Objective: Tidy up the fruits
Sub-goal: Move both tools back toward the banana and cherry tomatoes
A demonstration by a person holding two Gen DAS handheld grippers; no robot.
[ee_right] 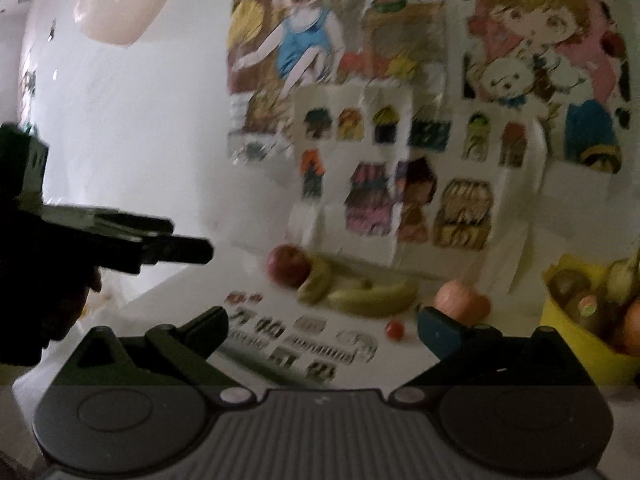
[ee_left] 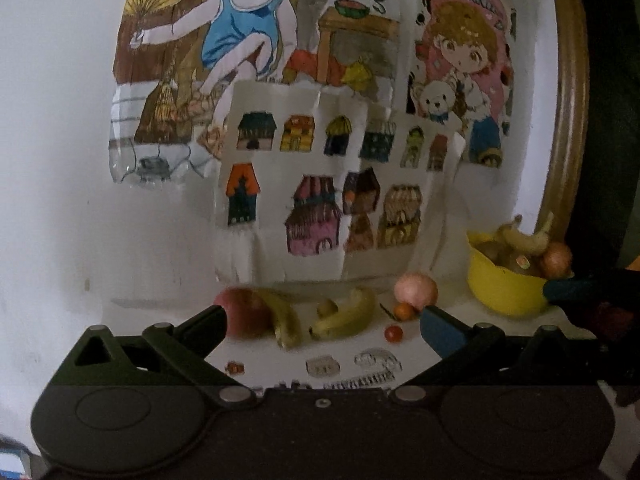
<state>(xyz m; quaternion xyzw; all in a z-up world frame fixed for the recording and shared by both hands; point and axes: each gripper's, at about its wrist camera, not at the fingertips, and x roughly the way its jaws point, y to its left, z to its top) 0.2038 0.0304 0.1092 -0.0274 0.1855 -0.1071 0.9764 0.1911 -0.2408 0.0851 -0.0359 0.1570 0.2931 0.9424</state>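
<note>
Fruits are spread along the back of the white table [ee_left: 400, 354], right under the drawings taped to the wall! On the left sits a red apple [ee_left: 245, 312], and leaning against it a greenish banana [ee_left: 285, 322], with a second banana [ee_left: 347, 314] curled just beside that. Further right, a pale pink-orange round fruit [ee_left: 415, 290] with a small orange fruit [ee_left: 404, 311] touching its base, and a tiny red cherry tomato [ee_left: 393, 333] alone a little nearer the camera.

Over at the right edge, the yellow bowl [ee_left: 500, 292] is already loaded: bananas poking up, brownish fruits inside, one with a sticker, and an orange-brown round one at the rim.

Left gripper [ee_left: 324, 320] hangs above the table edge, jaws spread as wide as they go, nothing between them. Right gripper [ee_right: 322, 322] is the same story: fully splayed, empty, with the bananas and the tomato visible in the gap beyond. In the right wrist view the other gripper juts in dark from the left side, a hand behind it.

Small stickers [ee_left: 348, 366] lie on the table in front of the fruit. Both views are soft with blur.
</note>
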